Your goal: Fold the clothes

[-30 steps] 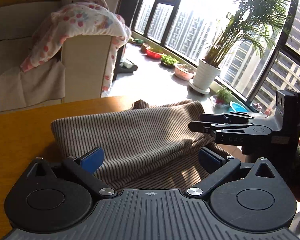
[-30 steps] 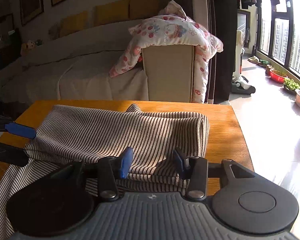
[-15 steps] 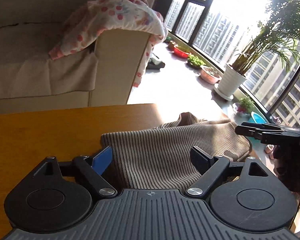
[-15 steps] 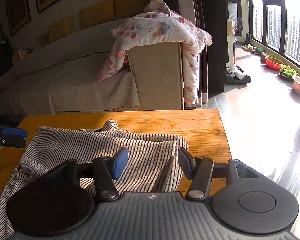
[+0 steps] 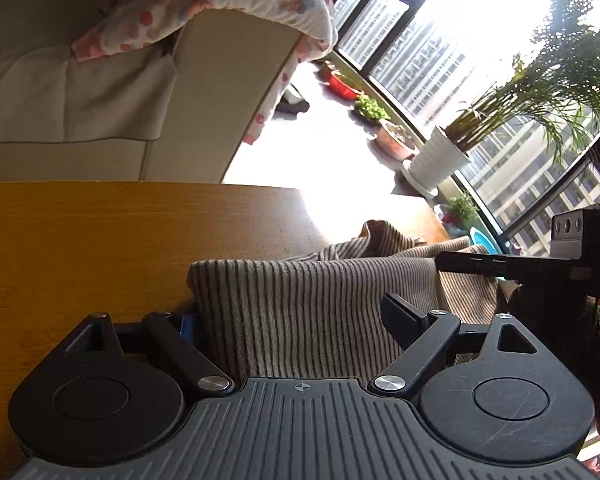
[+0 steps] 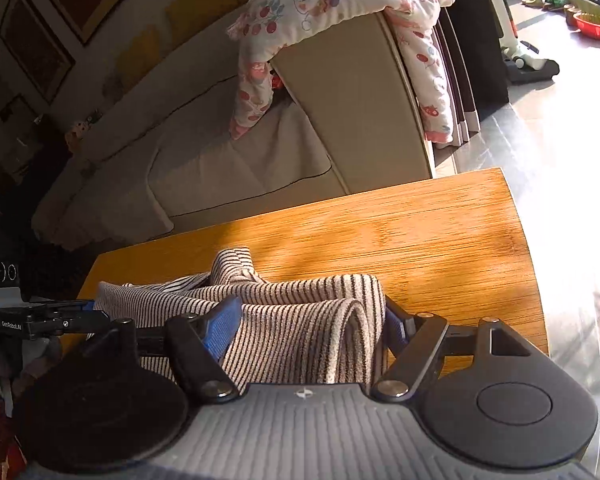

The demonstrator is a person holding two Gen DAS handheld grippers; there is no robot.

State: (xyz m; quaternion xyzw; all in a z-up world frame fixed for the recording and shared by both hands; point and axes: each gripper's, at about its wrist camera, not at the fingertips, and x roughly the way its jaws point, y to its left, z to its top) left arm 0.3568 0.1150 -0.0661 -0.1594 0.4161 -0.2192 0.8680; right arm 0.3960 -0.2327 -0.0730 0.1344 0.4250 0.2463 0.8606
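A brown-and-white striped garment (image 5: 312, 300) lies folded on the wooden table (image 5: 100, 240). My left gripper (image 5: 294, 320) is open, its fingers spread wide around the garment's left folded end. My right gripper (image 6: 314, 324) is open too, its blue-padded fingers (image 6: 224, 328) straddling the doubled right end of the garment (image 6: 300, 320). The right gripper shows side-on at the right of the left wrist view (image 5: 500, 266). The left gripper shows at the left edge of the right wrist view (image 6: 40, 322).
A beige sofa (image 6: 228, 152) with a floral quilt (image 6: 340, 4) over its arm stands beyond the table's far edge. Potted plants (image 5: 440, 160) line the sunlit window. The table (image 6: 420, 232) ends at the right, above the bright floor.
Both grippers have moved in low against the garment's ends, so the cloth now fills the space between their fingers. The garment looks more bunched and narrower than a second ago.
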